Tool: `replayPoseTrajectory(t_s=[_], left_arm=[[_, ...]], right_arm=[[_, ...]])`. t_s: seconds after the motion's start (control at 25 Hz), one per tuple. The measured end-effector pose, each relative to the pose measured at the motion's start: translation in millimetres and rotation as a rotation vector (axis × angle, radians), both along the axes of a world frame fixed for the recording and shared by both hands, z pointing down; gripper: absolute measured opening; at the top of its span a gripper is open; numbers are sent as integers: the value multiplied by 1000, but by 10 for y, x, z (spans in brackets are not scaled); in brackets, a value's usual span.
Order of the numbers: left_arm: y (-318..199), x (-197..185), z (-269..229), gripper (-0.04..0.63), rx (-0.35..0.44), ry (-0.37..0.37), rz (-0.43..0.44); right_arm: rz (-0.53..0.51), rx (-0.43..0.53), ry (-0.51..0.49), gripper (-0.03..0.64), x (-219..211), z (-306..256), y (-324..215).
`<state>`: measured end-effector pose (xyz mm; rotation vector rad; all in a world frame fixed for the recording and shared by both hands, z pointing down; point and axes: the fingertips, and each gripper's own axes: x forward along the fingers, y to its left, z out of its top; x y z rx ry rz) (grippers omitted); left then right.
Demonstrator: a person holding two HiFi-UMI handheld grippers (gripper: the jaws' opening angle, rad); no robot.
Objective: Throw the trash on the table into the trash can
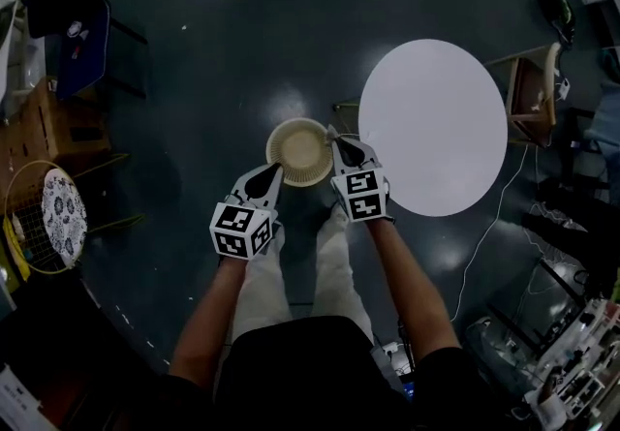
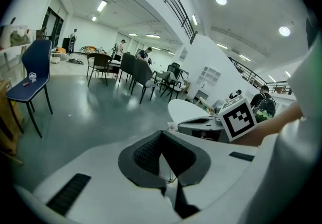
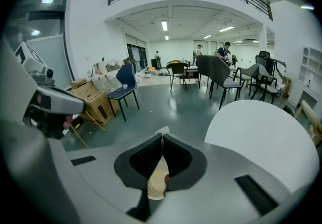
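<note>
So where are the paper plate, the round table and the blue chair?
Plate (image 1: 298,152), head view, its sunken middle.
Table (image 1: 436,129), head view, bare white top.
Chair (image 2: 36,59), left gripper view, its backrest.

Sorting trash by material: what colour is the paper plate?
Beige paper plate, clearest in the head view.

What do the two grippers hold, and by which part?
One plate, between them: the right gripper pinches its rim on one side, the left gripper pinches the rim on the opposite side.
</note>
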<state>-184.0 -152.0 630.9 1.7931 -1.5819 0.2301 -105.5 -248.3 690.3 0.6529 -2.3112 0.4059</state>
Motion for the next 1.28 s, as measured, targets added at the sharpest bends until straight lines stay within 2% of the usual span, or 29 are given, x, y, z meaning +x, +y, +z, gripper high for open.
replayPoseTrajectory(t_s=[0.24, 0.56, 0.84, 1.28], left_arm=[[174, -300, 524, 9, -38, 12, -13], [358, -466, 1130, 9, -67, 33, 0], [535, -554, 1595, 9, -88, 50, -17], [778, -392, 2482, 9, -132, 88, 25]], right_arm=[[-27, -29, 6, 21, -399, 412, 236], [-41, -73, 27, 21, -664, 1030, 498], [-49, -105, 42, 21, -718, 1489, 722], [-34, -155, 75, 21, -630, 2422, 981]])
